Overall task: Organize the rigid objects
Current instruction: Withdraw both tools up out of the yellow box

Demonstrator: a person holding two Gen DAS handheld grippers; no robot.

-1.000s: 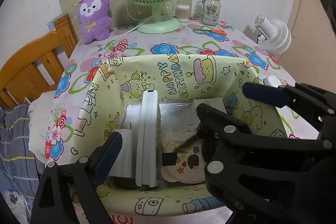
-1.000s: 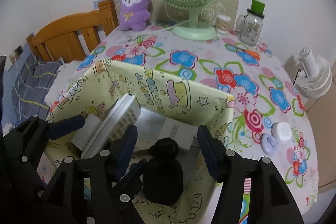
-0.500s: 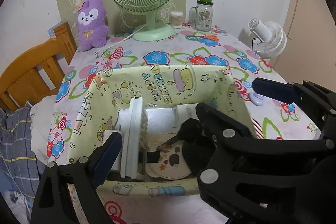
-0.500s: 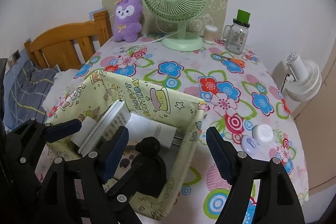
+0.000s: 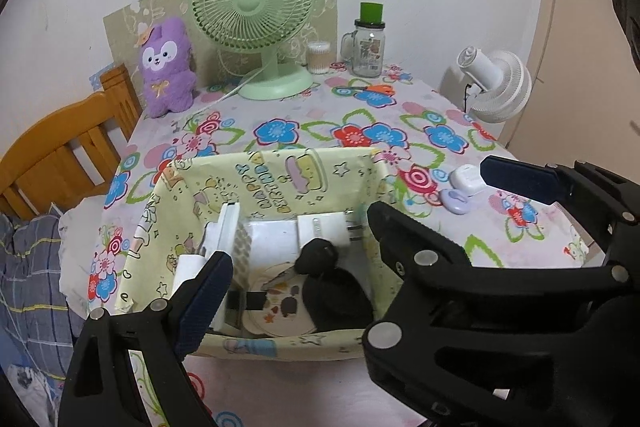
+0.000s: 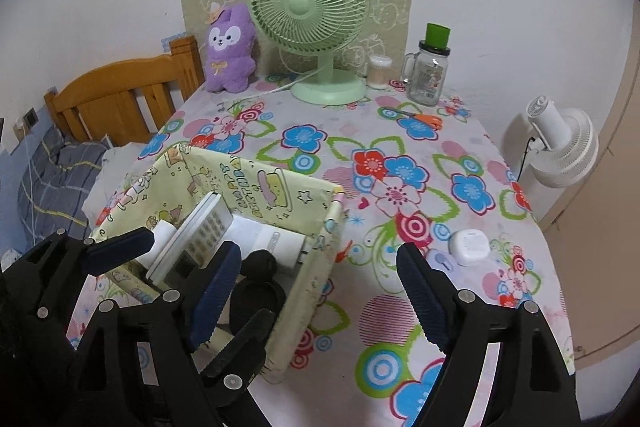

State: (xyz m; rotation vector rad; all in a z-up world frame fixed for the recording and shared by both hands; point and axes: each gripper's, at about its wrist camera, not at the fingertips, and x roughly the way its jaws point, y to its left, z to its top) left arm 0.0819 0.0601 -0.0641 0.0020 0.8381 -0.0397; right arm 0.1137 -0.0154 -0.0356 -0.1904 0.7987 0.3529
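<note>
A yellow cartoon-print storage box sits on the floral table. Inside it are a white remote control standing on edge, a white plug adapter, a black rounded object and a round patterned disc. My left gripper is open and empty above the box's near side. My right gripper is open and empty at the box's right corner. A white case and a lilac case lie on the table to the right.
At the back stand a green desk fan, a purple plush toy, a cotton-swab jar and a glass mug jar with green lid. Orange scissors lie near them. A white fan and a wooden bed frame flank the table.
Both grippers have drawn back and up from the box, so more of the table shows. The black object lies in the box, free of my right gripper.
</note>
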